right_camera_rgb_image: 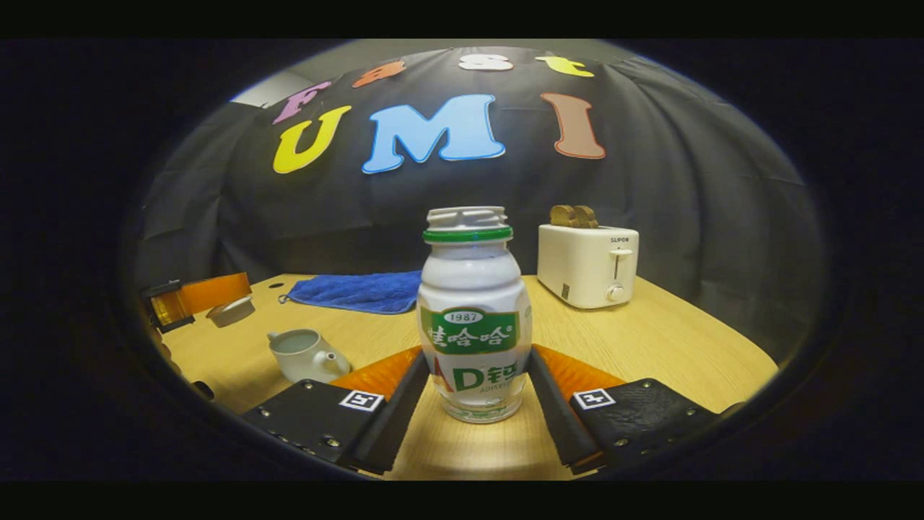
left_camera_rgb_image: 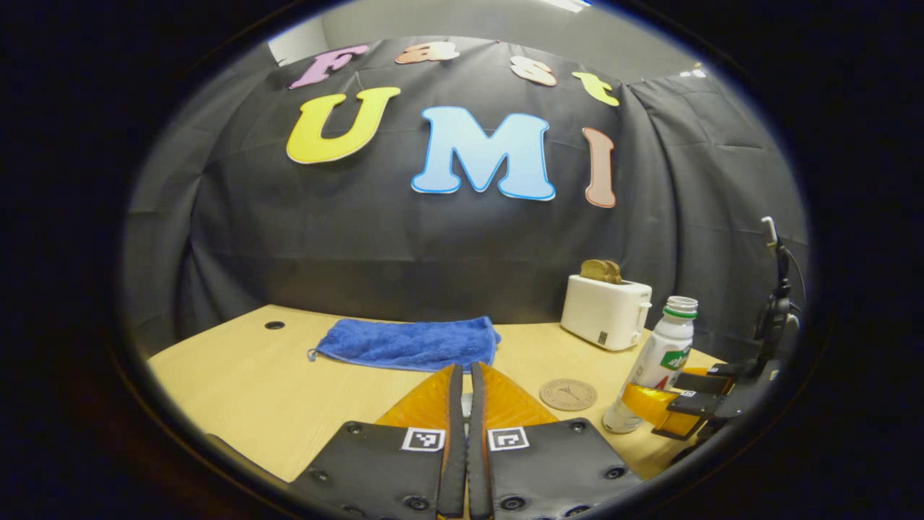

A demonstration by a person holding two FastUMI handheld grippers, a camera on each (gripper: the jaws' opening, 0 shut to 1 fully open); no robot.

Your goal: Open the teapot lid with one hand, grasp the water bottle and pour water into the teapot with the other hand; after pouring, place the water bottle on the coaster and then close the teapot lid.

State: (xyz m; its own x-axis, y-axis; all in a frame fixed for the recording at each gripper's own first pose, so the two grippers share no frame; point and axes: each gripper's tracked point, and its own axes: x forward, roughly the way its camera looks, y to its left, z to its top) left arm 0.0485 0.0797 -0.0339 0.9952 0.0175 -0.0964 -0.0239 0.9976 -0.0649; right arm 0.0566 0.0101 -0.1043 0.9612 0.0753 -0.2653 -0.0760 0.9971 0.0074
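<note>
Water bottle (right_camera_rgb_image: 473,318) upright on the bench (right_camera_rgb_image: 650,339), dead centre between the right gripper (right_camera_rgb_image: 473,383) jaws, apparently clamped on its lower body. Left gripper (left_camera_rgb_image: 465,404) jaws together, lifting the lid (right_camera_rgb_image: 229,311) clear. Open teapot (right_camera_rgb_image: 303,354) off left, nearer the left gripper. One bottle, one teapot, one coaster (left_camera_rgb_image: 568,394).

Booth scene: black cloth wall, light wood table.
Draped black cloth wall (left_camera_rgb_image: 216,217) wraps the back and sides, creased in folds; pale grey wall or ceiling above it. Wood-grain table (right_camera_rgb_image: 650,339) with a round cable hole (left_camera_rgb_image: 274,325) near the far left. Blue towel (left_camera_rgb_image: 411,343) lies crumpled at the back; white toaster (right_camera_rgb_image: 588,263) with bread stands right.
</note>
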